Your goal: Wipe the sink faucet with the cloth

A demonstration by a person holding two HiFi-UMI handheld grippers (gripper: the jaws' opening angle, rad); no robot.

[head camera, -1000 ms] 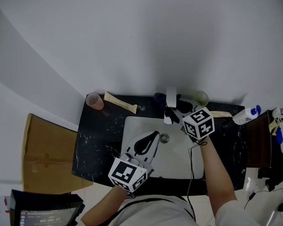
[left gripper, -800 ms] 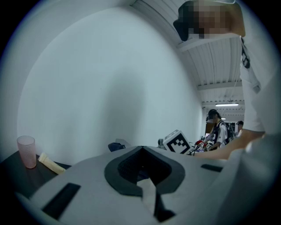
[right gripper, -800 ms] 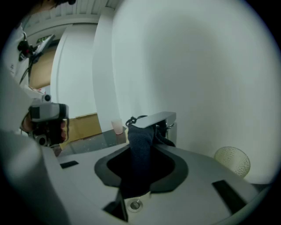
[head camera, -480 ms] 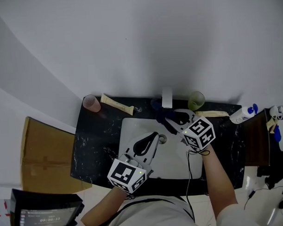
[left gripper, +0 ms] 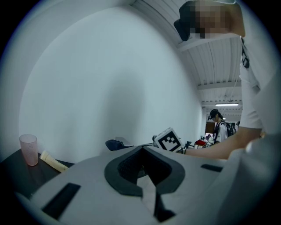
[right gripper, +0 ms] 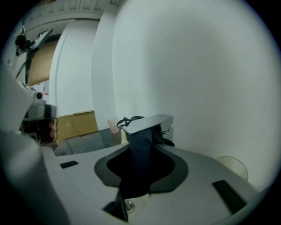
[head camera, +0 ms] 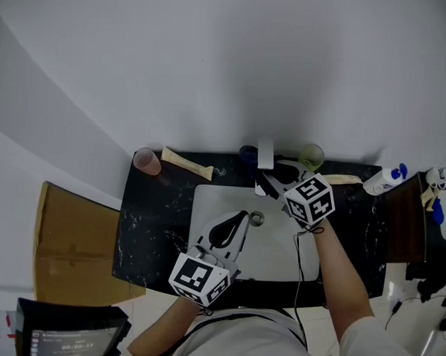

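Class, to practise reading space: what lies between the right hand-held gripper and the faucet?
The cloth, clamped in the right hand-held gripper, reaches up to the faucet; the right gripper view shows it.

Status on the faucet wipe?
Left gripper shut, empty, over sink. Right gripper shut on cloth, cloth at faucet. Nothing in the way.

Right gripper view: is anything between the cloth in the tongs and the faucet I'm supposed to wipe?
Nothing visible. The right gripper has its tongs clamped on the cloth, which runs straight up to the faucet and seems to touch the underside of its spout. The pink cup stands off to the side, behind it.
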